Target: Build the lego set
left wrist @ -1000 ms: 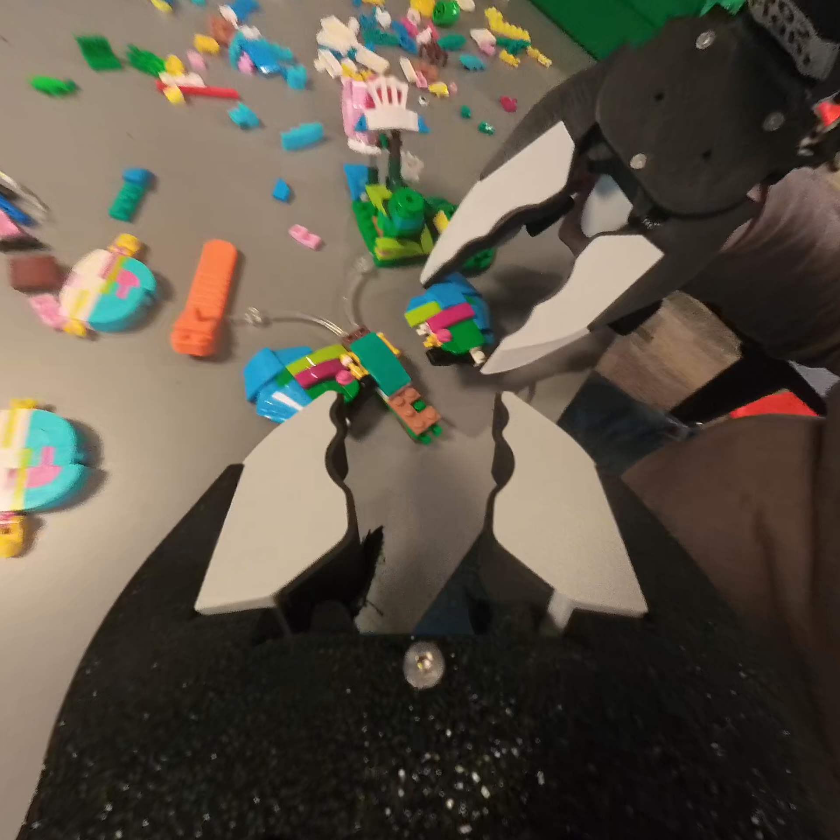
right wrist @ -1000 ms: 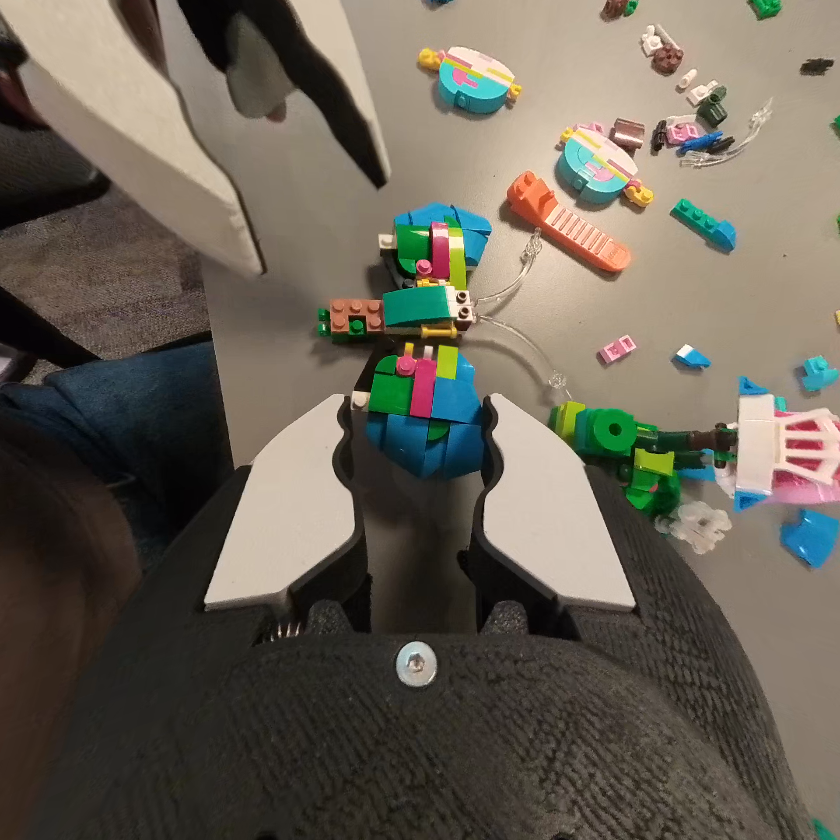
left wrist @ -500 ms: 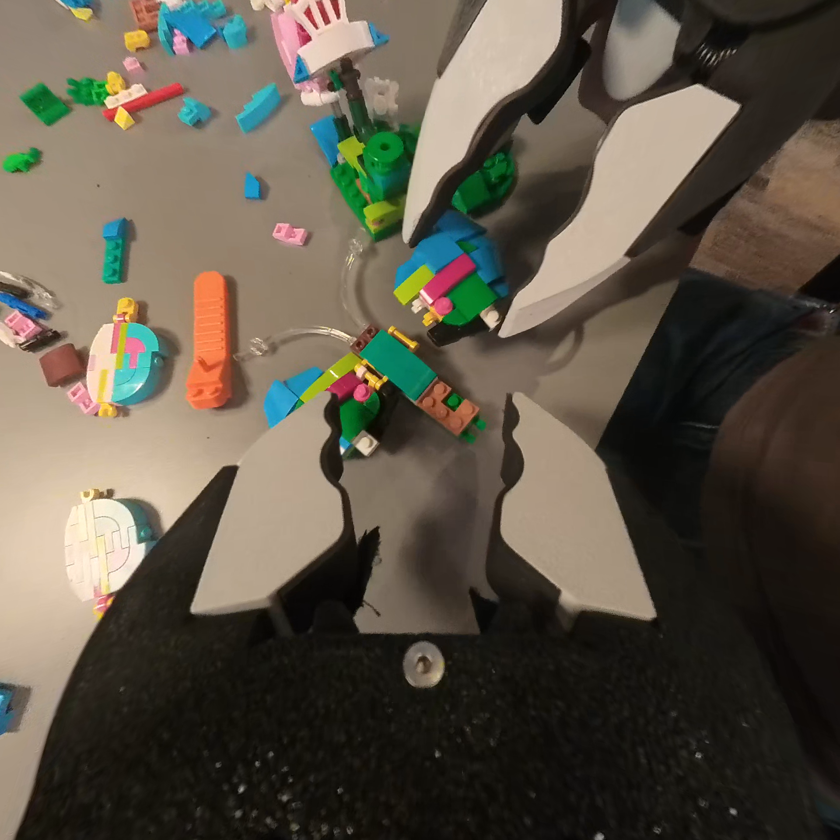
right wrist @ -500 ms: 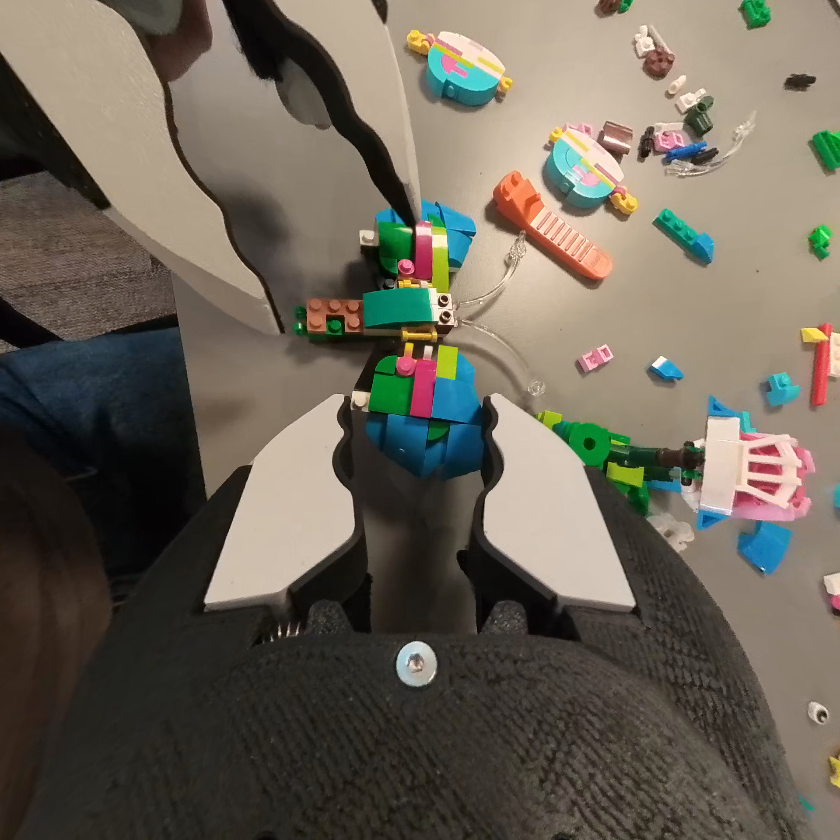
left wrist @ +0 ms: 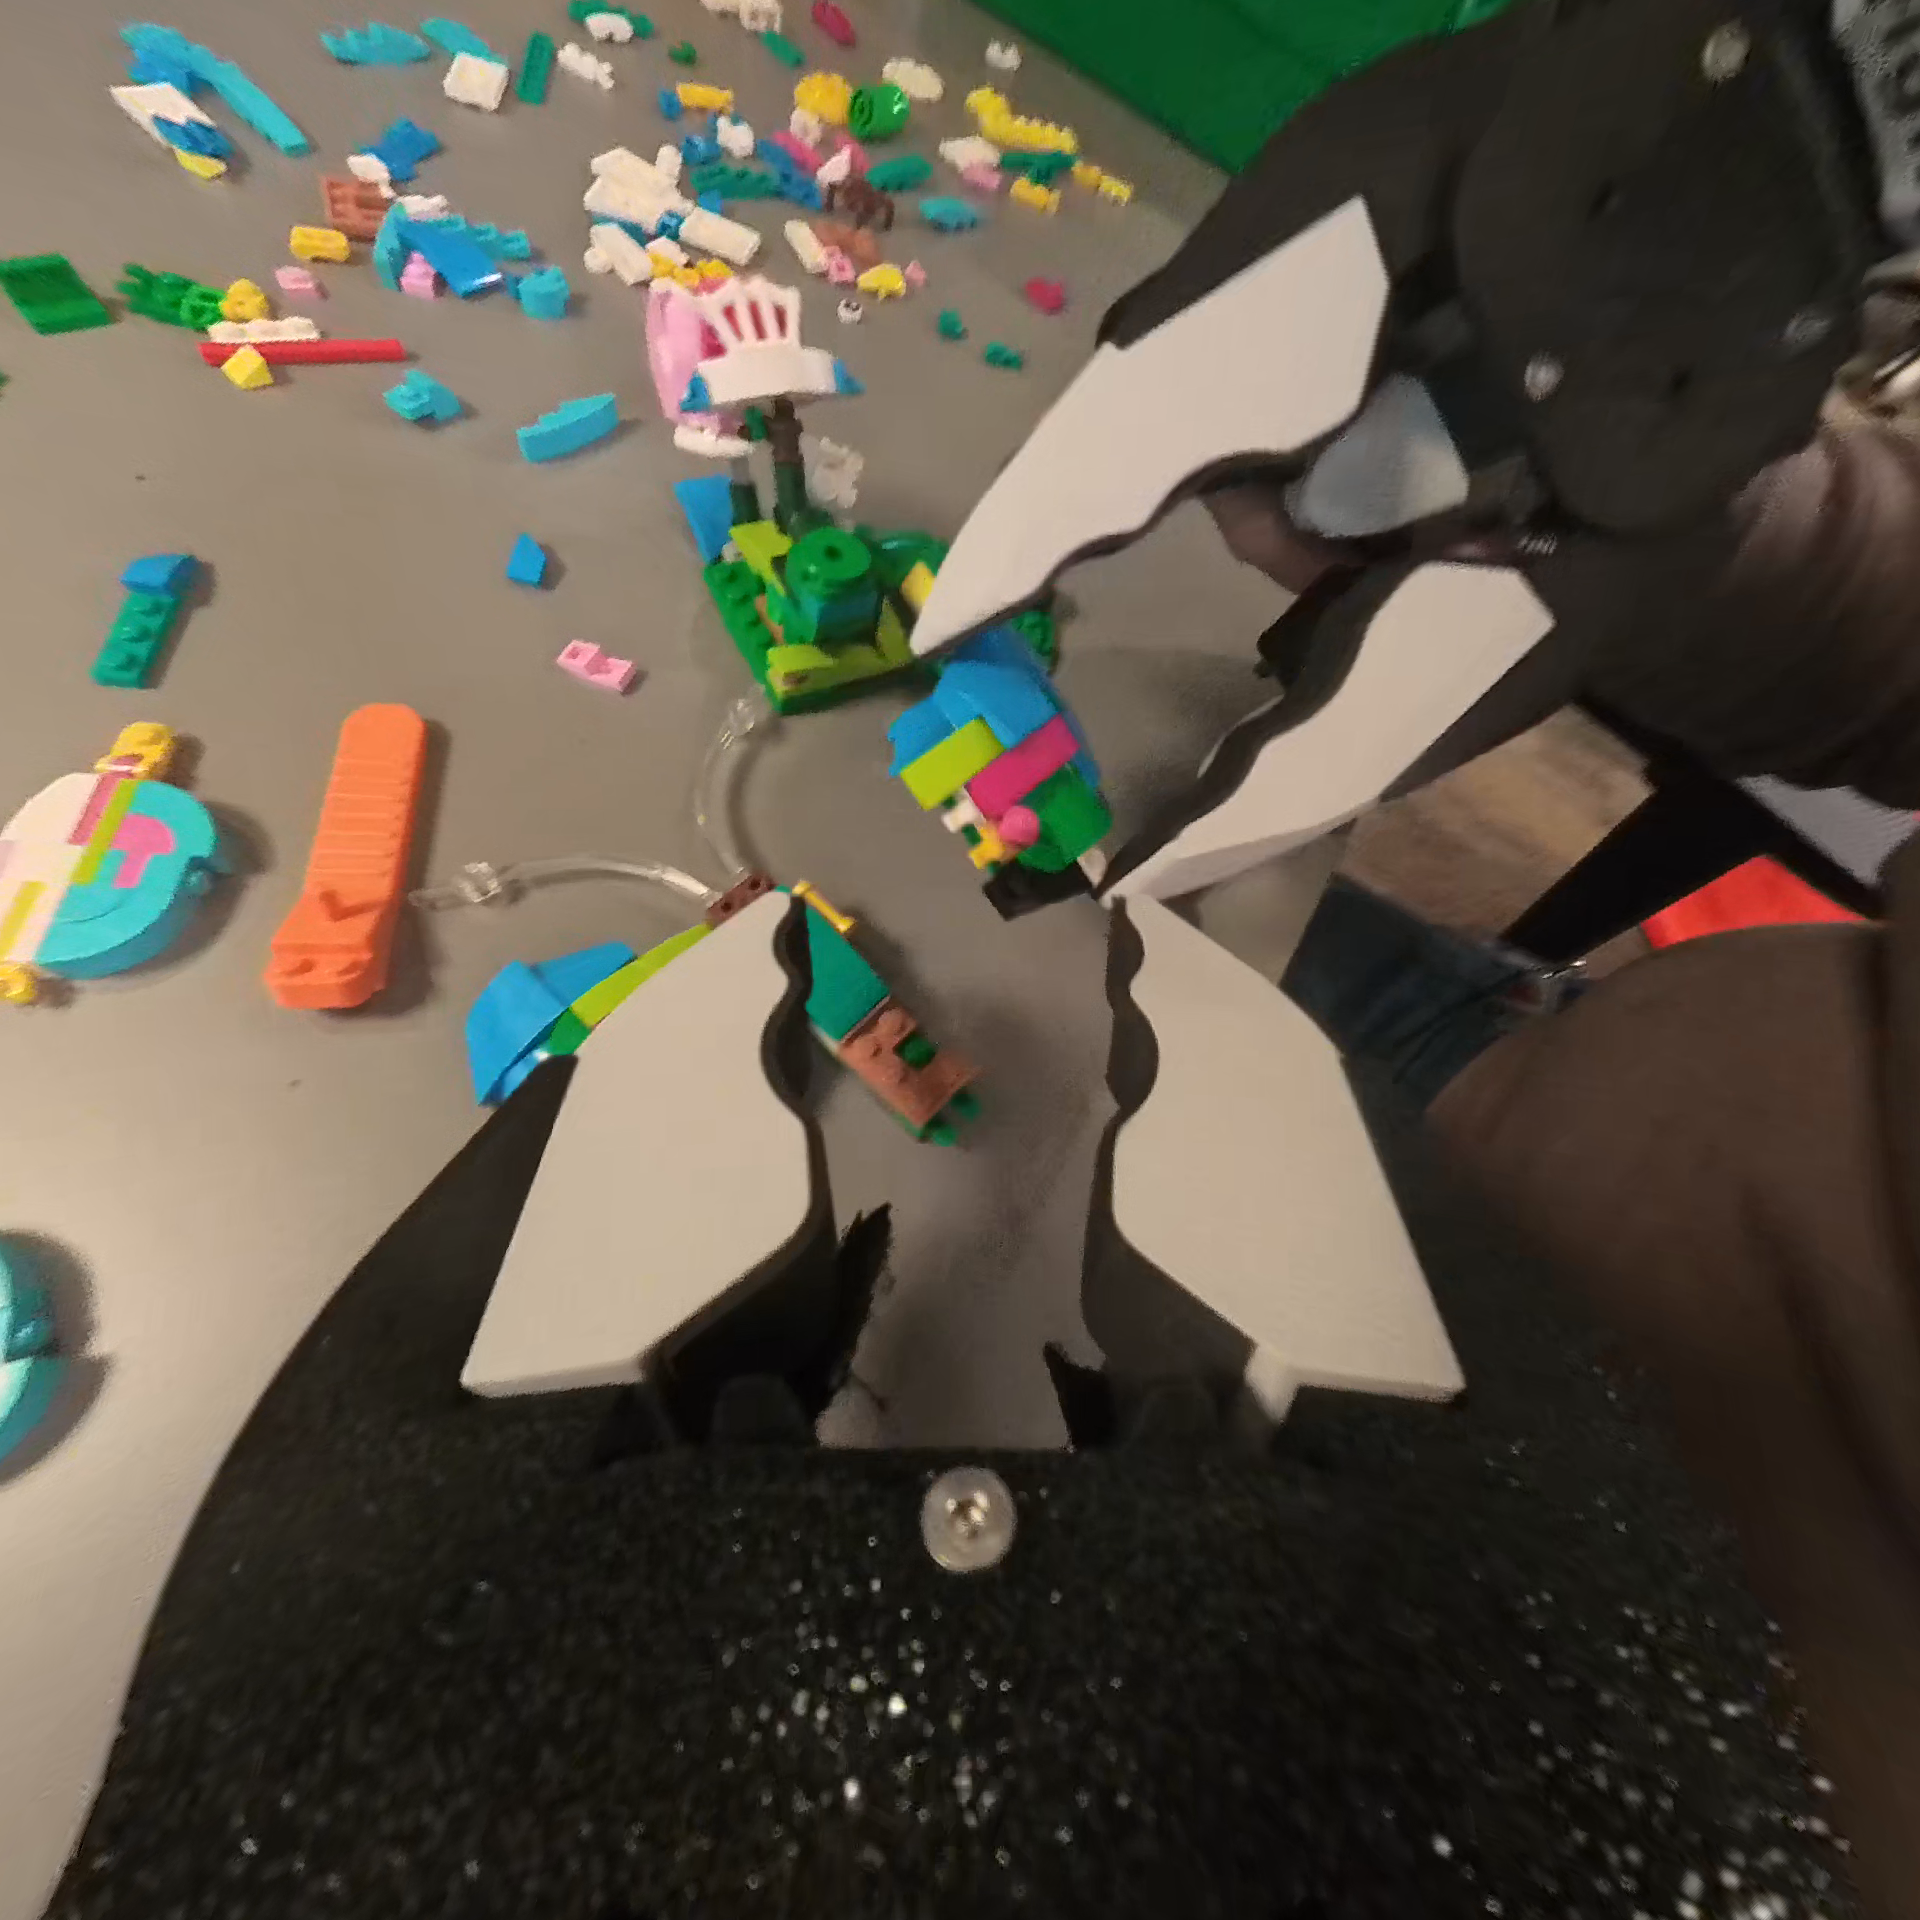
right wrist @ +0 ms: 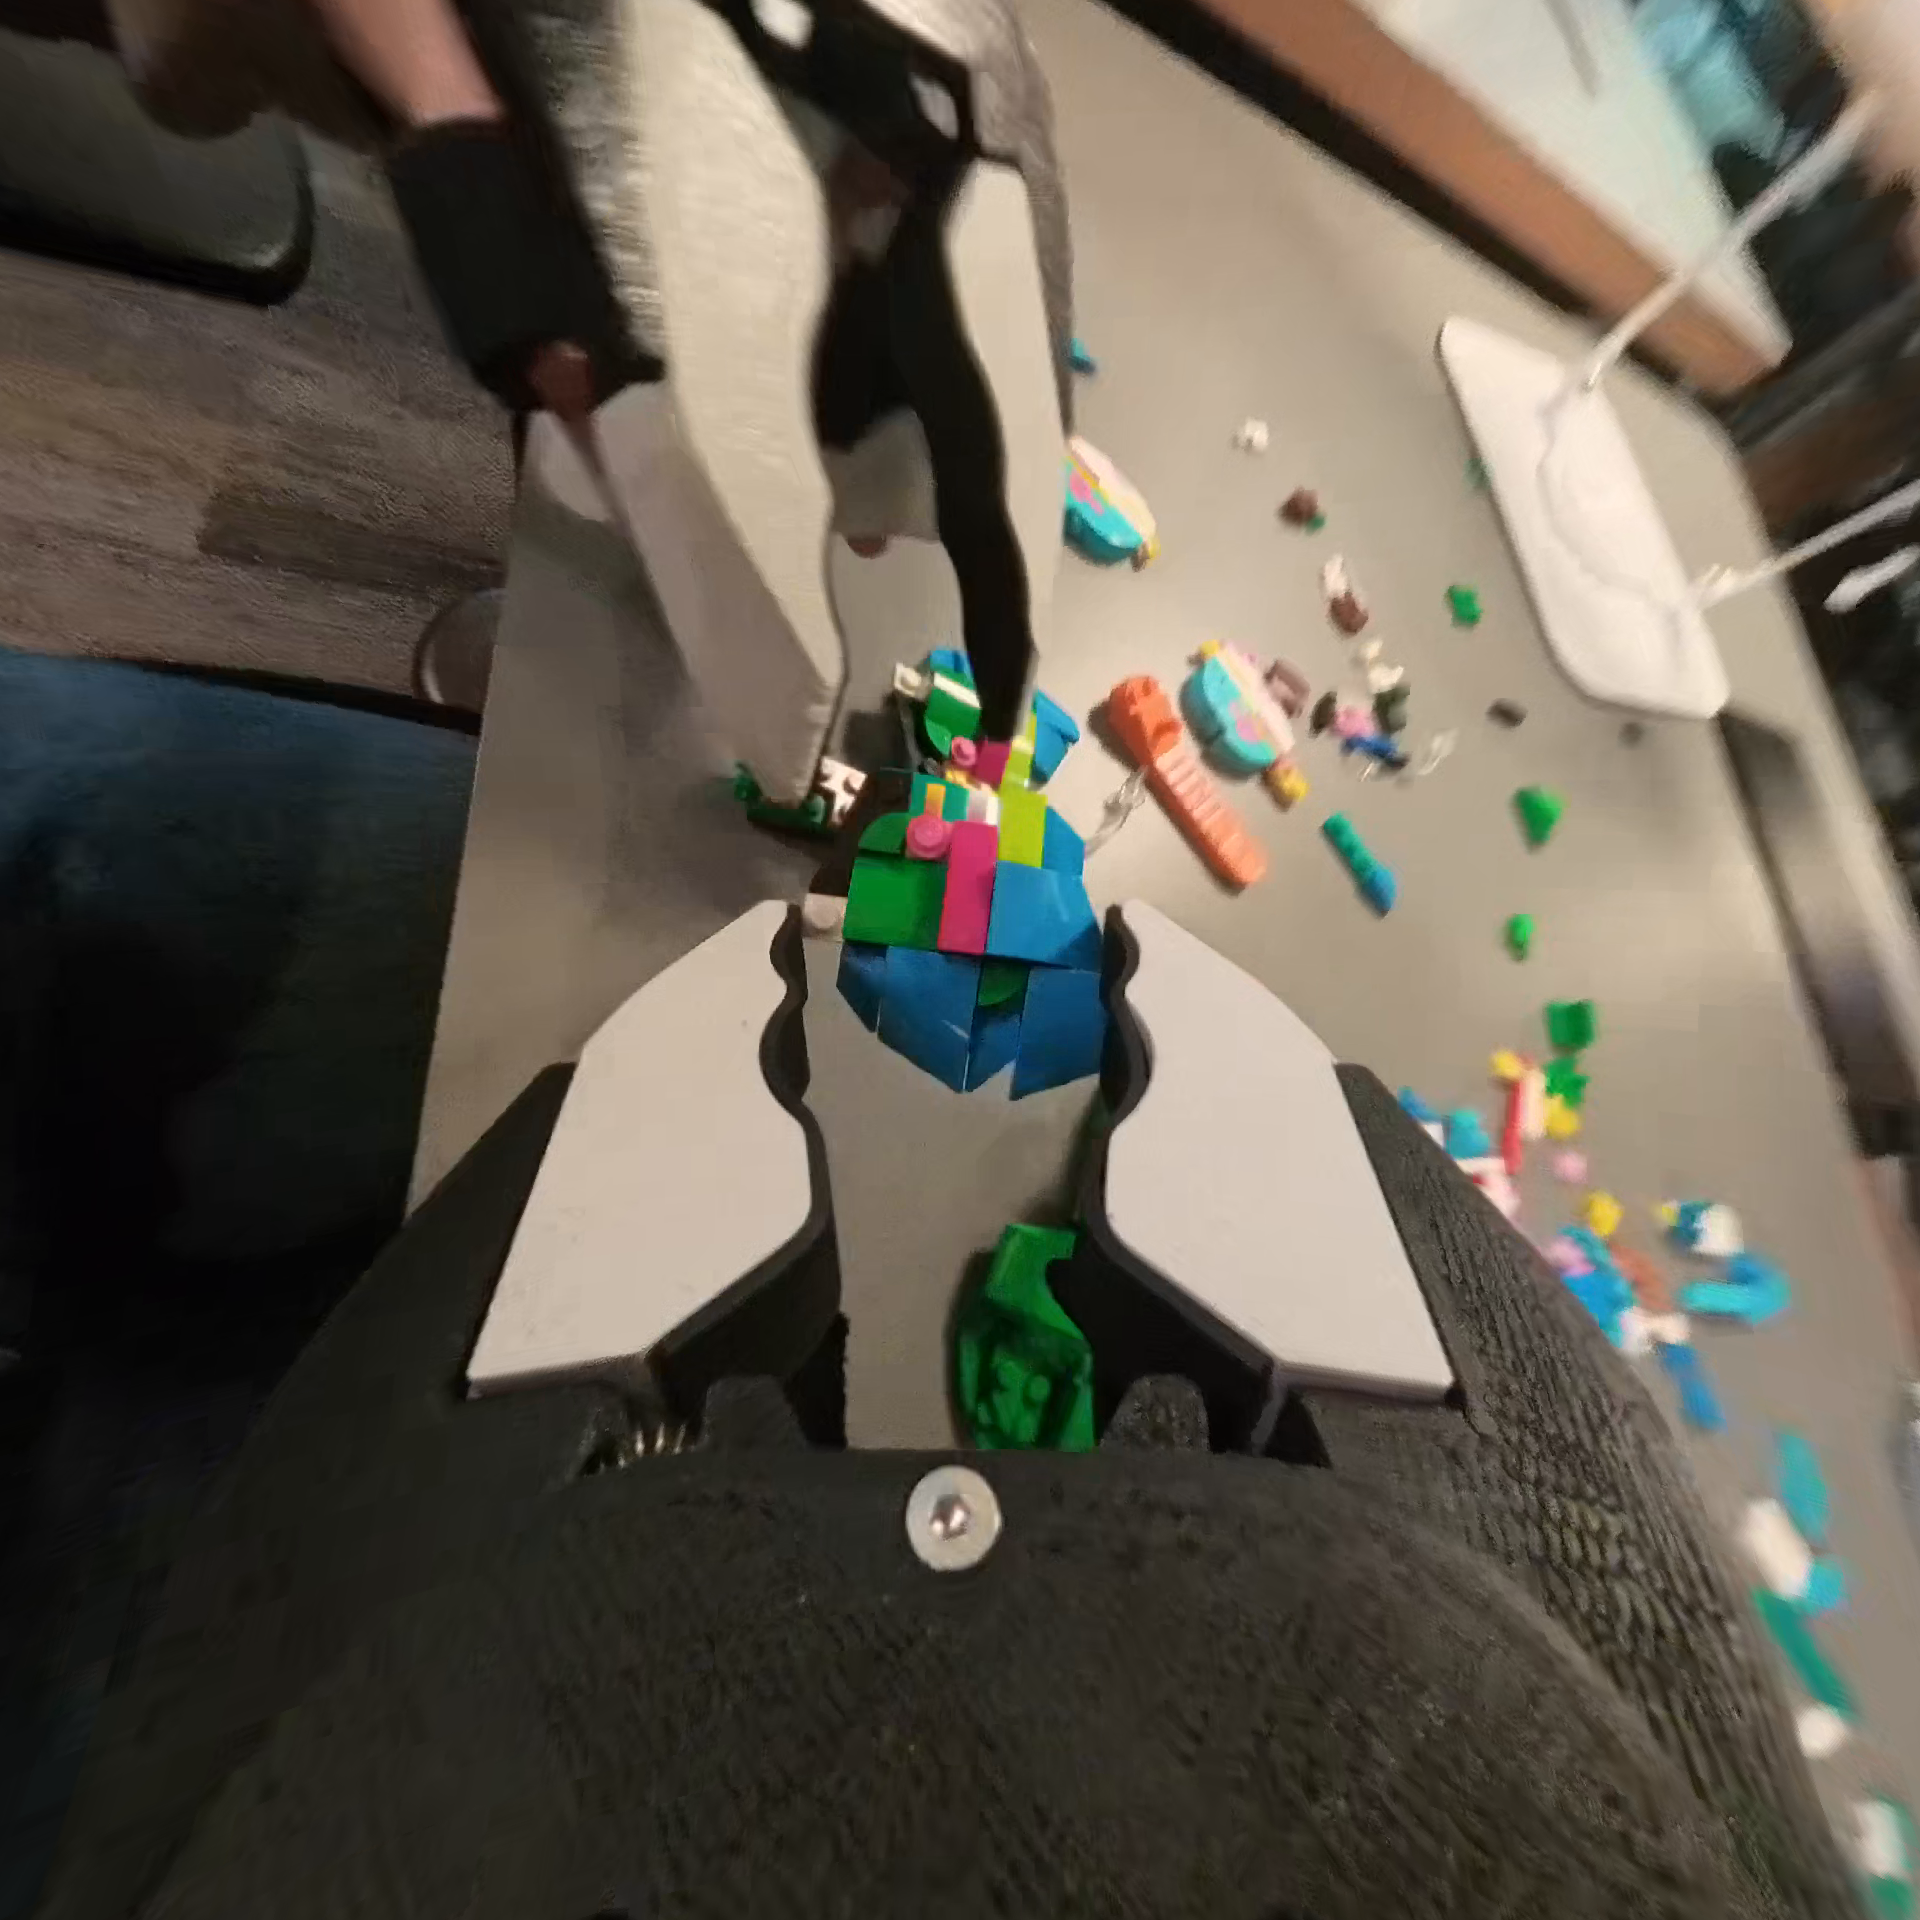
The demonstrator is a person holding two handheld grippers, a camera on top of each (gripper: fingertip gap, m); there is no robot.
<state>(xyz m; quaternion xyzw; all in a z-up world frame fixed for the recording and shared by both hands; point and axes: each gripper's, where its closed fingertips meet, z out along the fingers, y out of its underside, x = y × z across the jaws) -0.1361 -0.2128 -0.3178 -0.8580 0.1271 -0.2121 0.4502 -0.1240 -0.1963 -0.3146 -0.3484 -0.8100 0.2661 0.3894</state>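
Observation:
A small butterfly build lies near the front edge of the grey table (left wrist: 312, 1143). Its teal and brown body (left wrist: 883, 1023) sits between the fingers of my left gripper (left wrist: 951, 914), which is open. The left finger covers part of a blue wing (left wrist: 525, 1008) beside the body. My right gripper (right wrist: 954, 916) is shut on the other wing (right wrist: 966, 935), which is blue, green and pink. In the left wrist view this wing (left wrist: 987, 769) is raised and tilted, apart from the body, between the right gripper's fingers (left wrist: 1195, 436).
An orange brick separator (left wrist: 348, 862) and a round teal and pink pod (left wrist: 94, 883) lie to the left. A green base with a pink and white top (left wrist: 821, 603) stands behind the wing. Loose bricks (left wrist: 644, 208) cover the far table. A white tray (right wrist: 1579, 540) is farther off.
My right gripper has lifted and tilted the wing it holds, away from the body. My left gripper has moved forward, and its fingers now straddle the body.

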